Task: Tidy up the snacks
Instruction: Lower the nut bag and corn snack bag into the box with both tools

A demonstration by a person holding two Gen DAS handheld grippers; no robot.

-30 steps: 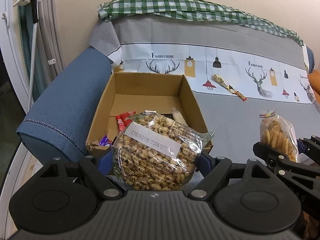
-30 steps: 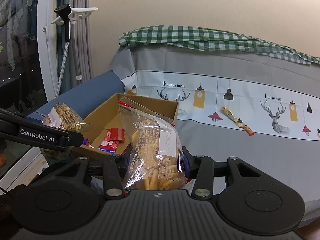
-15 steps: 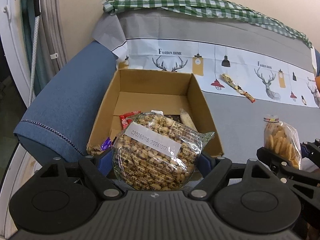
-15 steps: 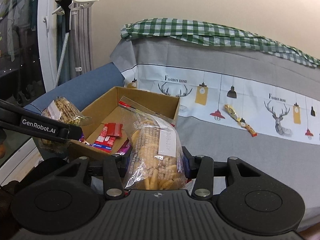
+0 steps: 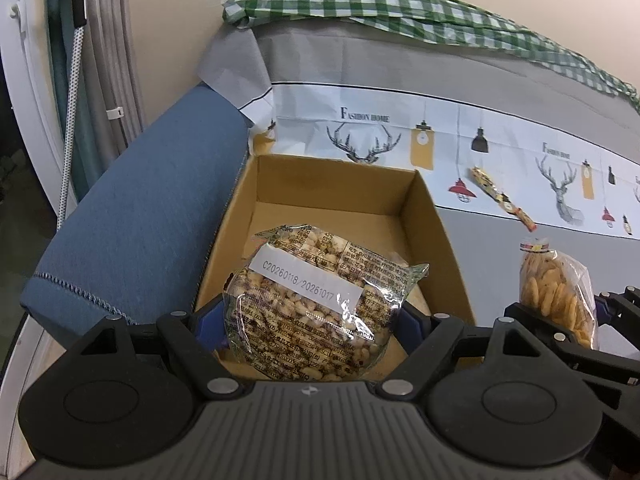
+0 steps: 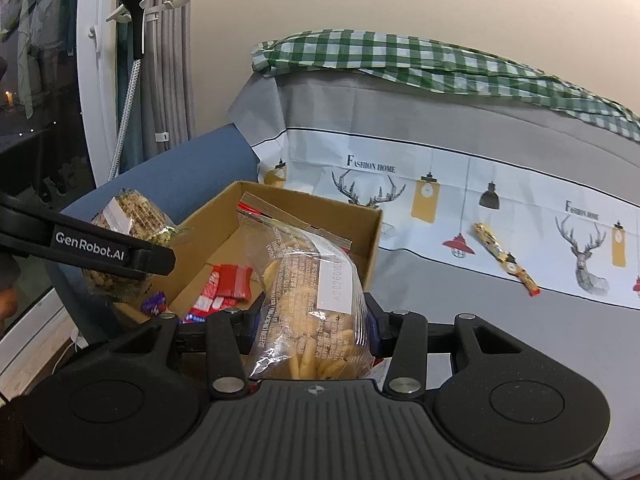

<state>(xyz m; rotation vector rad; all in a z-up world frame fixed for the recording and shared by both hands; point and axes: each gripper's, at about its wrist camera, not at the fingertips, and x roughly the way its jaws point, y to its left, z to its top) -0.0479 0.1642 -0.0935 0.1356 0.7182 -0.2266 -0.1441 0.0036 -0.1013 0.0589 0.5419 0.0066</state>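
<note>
Left wrist view, nearest first: the left hand-held gripper (image 5: 308, 322) is clamped on a nut bag (image 5: 320, 312) held over the box (image 5: 436, 224); the right hand-held gripper (image 6: 310, 324) pinches a cracker bag (image 6: 308, 300) just beside the box's right wall; both bags look light, crinkly and slippery, with brittle contents, so mid-body holds seem wisest; farther off, a bar (image 5: 502, 202) lies on the sofa; only the right wrist view shows red packets (image 6: 230, 286) inside the box.

Black ribbed housing, silver screws, blue fingers (image 5: 208, 322); white "GenRobot.AI" lettering on side.
</note>
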